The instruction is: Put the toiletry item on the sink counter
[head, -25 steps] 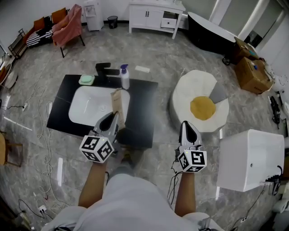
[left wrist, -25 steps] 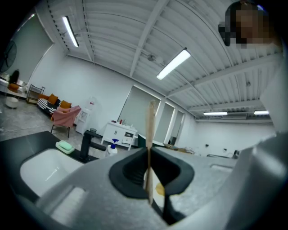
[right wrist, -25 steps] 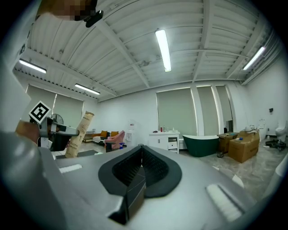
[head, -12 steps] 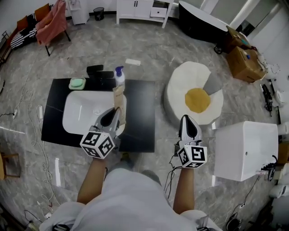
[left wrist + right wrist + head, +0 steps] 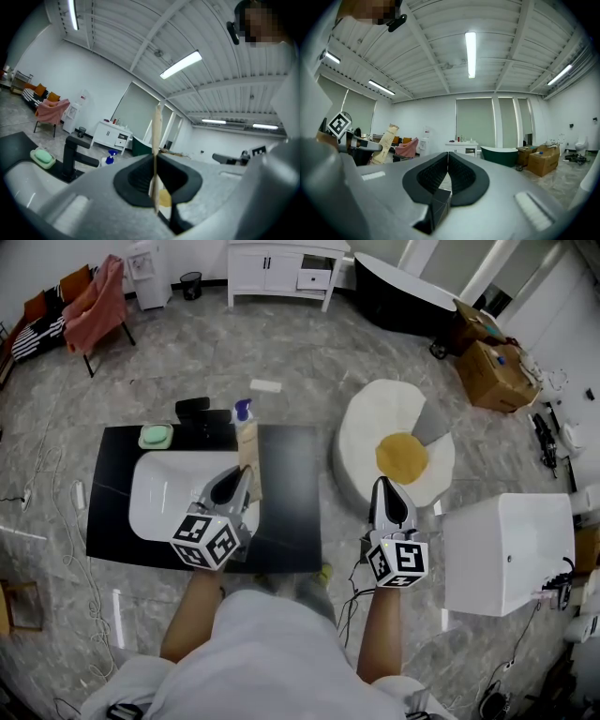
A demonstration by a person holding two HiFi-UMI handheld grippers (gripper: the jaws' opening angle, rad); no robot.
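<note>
My left gripper (image 5: pixel 234 486) is shut on a flat tan toothbrush packet (image 5: pixel 248 460), which sticks up past the jaws, over the right side of the white basin (image 5: pixel 169 495). In the left gripper view the packet (image 5: pixel 155 154) shows edge-on, clamped between the dark pads. The black sink counter (image 5: pixel 291 486) carries a green soap bar (image 5: pixel 156 436), a black faucet (image 5: pixel 199 413) and a blue-topped spray bottle (image 5: pixel 242 412). My right gripper (image 5: pixel 391 498) is shut and empty, off the counter's right edge; its jaws (image 5: pixel 447 171) meet with nothing between them.
A white and yellow egg-shaped pouf (image 5: pixel 394 460) sits right of the counter. A white box (image 5: pixel 506 554) stands at the right. Farther back are a white cabinet (image 5: pixel 278 268), a dark bathtub (image 5: pixel 403 294), cardboard boxes (image 5: pixel 487 367) and a chair with pink cloth (image 5: pixel 98 296).
The person has stepped forward, so the counter lies nearer and lower in the head view. Both grippers keep their places and the left one still holds the packet.
</note>
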